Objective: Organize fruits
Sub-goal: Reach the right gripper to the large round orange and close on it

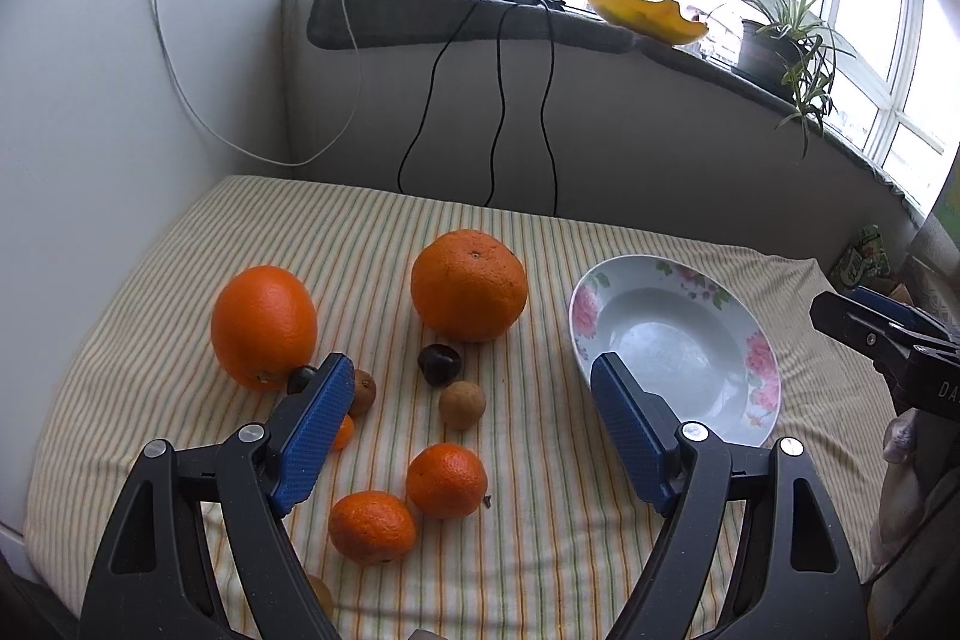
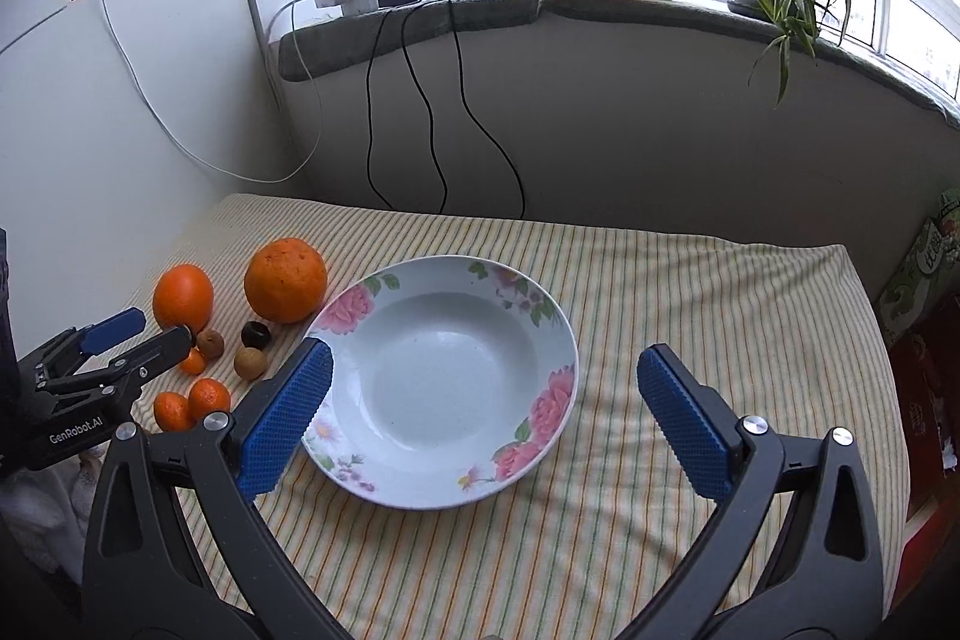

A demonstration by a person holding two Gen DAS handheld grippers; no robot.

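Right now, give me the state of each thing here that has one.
left gripper: open, holding nothing
right gripper: open, holding nothing
floral bowl: empty, upright on the striped cloth
two big oranges: on the cloth, outside the bowl
small oranges: loose on the cloth

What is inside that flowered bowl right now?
Nothing: the flowered bowl shows only its bare pale inside. All the fruit, such as the big orange and small mandarins, lies on the striped cloth beside it. One finger covers its near-left rim.
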